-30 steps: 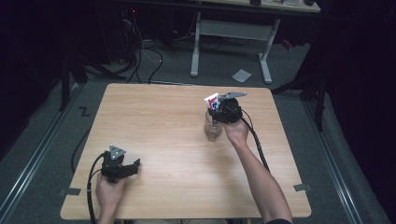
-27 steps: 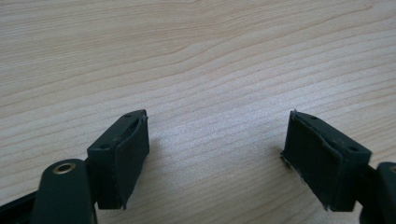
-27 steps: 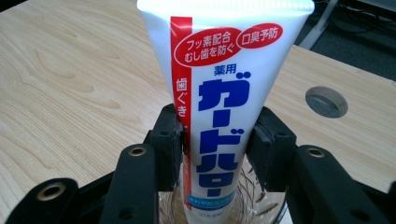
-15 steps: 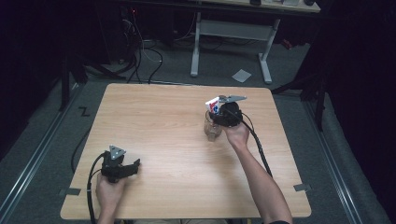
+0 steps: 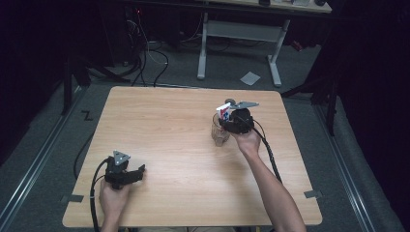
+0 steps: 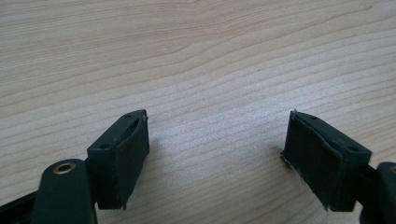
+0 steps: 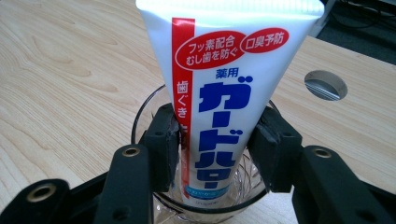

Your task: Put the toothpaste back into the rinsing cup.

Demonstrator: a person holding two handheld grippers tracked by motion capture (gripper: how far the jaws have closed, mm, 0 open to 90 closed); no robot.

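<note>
A white toothpaste tube (image 7: 219, 93) with red and blue print stands upright in a clear drinking glass (image 7: 144, 116) on the wooden table (image 5: 169, 125). My right gripper (image 7: 215, 135) reaches over the glass's rim with one pad on each side of the tube. Its jaws have just been opening, and the pads sit at the tube's edges without squeezing it. In the high view the right gripper (image 5: 228, 121) is at the glass (image 5: 220, 135), right of the table's centre, with the tube (image 5: 223, 112) poking up. My left gripper (image 5: 139, 172) rests open near the front left, with bare wood between its pads (image 6: 123, 158).
A round cable hole (image 7: 325, 85) is set in the tabletop beyond the glass. Behind the table stand a white desk frame (image 5: 241, 34) and loose cables on the floor. A cable trails from each gripper toward the person's side.
The right gripper has shifted slightly toward the person, and the tube stays standing in the glass. The left gripper has kept still.
</note>
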